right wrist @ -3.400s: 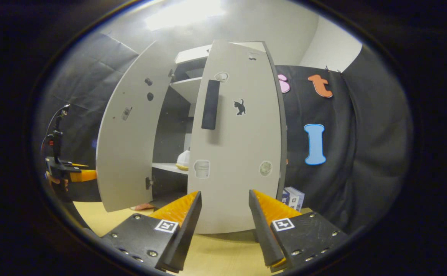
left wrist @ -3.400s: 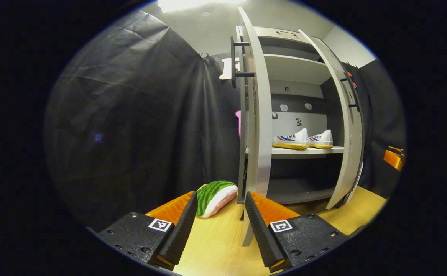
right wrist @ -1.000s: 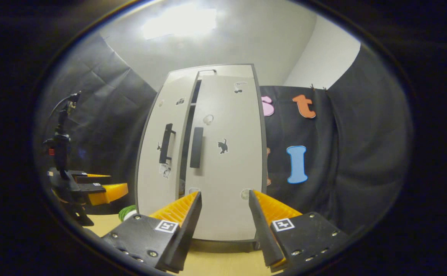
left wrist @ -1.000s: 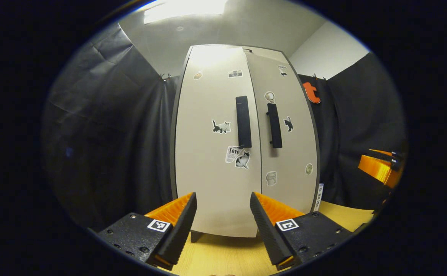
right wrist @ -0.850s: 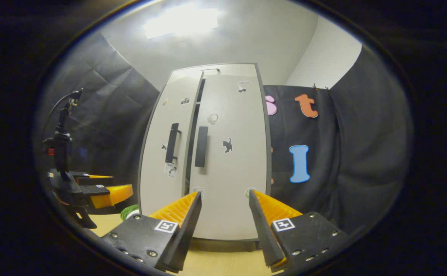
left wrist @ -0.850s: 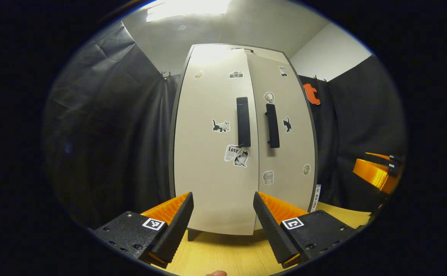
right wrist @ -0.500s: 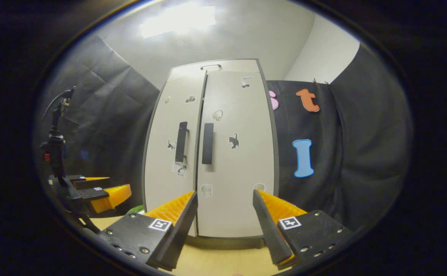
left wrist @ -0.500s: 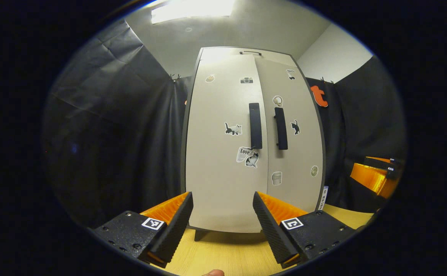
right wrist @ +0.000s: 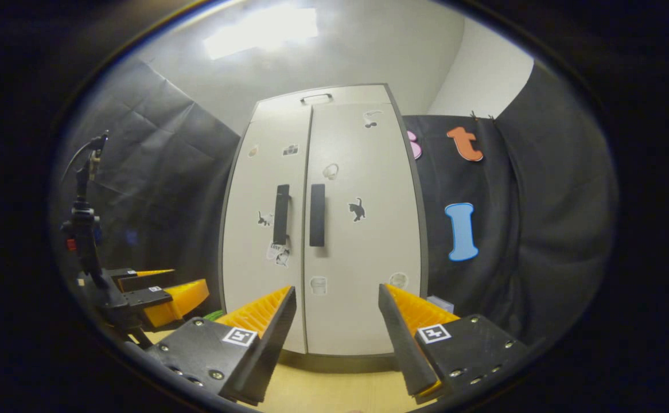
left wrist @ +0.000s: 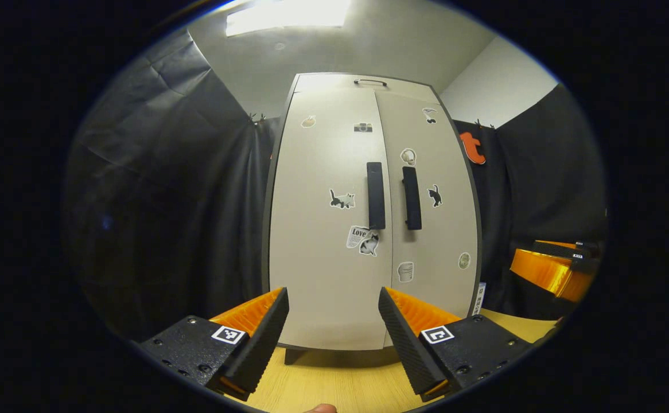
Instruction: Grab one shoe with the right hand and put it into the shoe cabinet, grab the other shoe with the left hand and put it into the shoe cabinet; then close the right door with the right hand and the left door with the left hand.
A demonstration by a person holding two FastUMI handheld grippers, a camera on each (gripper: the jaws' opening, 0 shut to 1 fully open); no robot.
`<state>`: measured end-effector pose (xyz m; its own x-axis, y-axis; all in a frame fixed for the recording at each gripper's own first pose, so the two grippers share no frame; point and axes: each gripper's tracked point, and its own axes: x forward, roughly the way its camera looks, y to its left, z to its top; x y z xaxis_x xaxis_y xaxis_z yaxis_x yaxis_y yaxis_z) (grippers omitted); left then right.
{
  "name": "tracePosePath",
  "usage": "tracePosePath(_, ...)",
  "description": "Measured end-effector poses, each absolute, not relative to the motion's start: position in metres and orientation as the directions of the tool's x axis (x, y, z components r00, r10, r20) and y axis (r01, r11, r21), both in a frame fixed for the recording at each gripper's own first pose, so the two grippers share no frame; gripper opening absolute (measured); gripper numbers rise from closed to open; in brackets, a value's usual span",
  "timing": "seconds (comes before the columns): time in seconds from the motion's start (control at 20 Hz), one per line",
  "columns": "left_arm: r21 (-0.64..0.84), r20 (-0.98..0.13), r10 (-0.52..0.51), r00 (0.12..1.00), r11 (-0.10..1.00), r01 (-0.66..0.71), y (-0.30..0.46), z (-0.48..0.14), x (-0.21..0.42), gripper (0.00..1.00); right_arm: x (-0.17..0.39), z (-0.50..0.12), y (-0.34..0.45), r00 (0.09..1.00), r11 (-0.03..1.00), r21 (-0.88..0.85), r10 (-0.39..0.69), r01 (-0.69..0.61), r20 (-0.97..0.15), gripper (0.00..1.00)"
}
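The shoe cabinet (left wrist: pixel 369 229) stood on the worktop (left wrist: pixel 340 384) with both doors closed. A sticker (left wrist: pixel 358 234) said "Love". The left claw (left wrist: pixel 333 332) and right claw (right wrist: pixel 337 335) were apart, holding nothing.

1. The left gripper (left wrist: pixel 333 338) is level and points forward in the left gripper view; its two fingers stand well apart with nothing between them; neither fingertip touches anything.
2. The right gripper (right wrist: pixel 335 338) has the same pose in the right gripper view; fingers spread wide, gap empty, tips free of contact.
3. In the right gripper view the left gripper (right wrist: pixel 156 292) shows at the left edge, held level, fingers apart.
4. In the left gripper view the right gripper (left wrist: pixel 552 265) shows at the right edge; its finger spacing cannot be judged there.
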<state>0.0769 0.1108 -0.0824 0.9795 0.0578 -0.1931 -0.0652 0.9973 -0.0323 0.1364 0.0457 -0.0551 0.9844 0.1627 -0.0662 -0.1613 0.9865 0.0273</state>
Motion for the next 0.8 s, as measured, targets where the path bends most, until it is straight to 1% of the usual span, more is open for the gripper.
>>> tracePosePath(0.05, -0.030, -0.193, 0.059, 0.979, 0.997, -0.066, 0.111, -0.082, 0.077, 0.94, 0.136, -0.055, 0.045, 0.984, 0.986, 0.030, 0.164, -0.163, -0.064, 0.86)
tracePosePath(0.1, -0.029, -0.193, 0.060, 0.979, 0.997, -0.067, 0.112, -0.082, 0.077, 0.96, 0.135, -0.054, 0.045, 0.984, 0.986, 0.032, 0.165, -0.163, -0.063, 0.86)
tracePosePath(0.15, -0.031, -0.192, 0.060, 0.980, 0.997, -0.067, 0.112, -0.082, 0.077, 0.94, 0.134, -0.053, 0.043, 0.985, 0.986, 0.033, 0.163, -0.161, -0.061, 0.86)
tracePosePath(0.2, -0.035, -0.192, 0.061, 0.979, 0.997, -0.069, 0.111, -0.081, 0.076, 0.96, 0.134, -0.052, 0.042, 0.985, 0.987, 0.034, 0.162, -0.160, -0.059, 0.86)
tracePosePath(0.45, -0.042, -0.197, 0.054, 0.979, 0.997, -0.064, 0.109, -0.081, 0.077, 0.96, 0.132, -0.051, 0.038, 0.985, 0.986, 0.040, 0.162, -0.160, -0.055, 0.86)
tracePosePath(0.5, -0.042, -0.198, 0.053, 0.979, 0.997, -0.062, 0.109, -0.082, 0.077, 0.96, 0.131, -0.051, 0.038, 0.985, 0.986, 0.043, 0.166, -0.163, -0.056, 0.84)
tracePosePath(0.6, -0.039, -0.200, 0.052, 0.978, 0.997, -0.061, 0.108, -0.082, 0.077, 0.96, 0.131, -0.051, 0.037, 0.984, 0.985, 0.052, 0.167, -0.164, -0.058, 0.83)
tracePosePath(0.65, -0.039, -0.200, 0.051, 0.979, 0.997, -0.060, 0.108, -0.081, 0.077, 0.96, 0.131, -0.052, 0.036, 0.984, 0.985, 0.054, 0.166, -0.163, -0.060, 0.83)
tracePosePath(0.7, -0.039, -0.199, 0.051, 0.979, 0.997, -0.060, 0.108, -0.081, 0.076, 0.96, 0.130, -0.051, 0.035, 0.984, 0.985, 0.055, 0.166, -0.163, -0.060, 0.86)
tracePosePath(0.8, -0.038, -0.198, 0.053, 0.979, 0.997, -0.061, 0.108, -0.080, 0.075, 0.96, 0.129, -0.051, 0.034, 0.984, 0.985, 0.056, 0.167, -0.164, -0.061, 0.86)
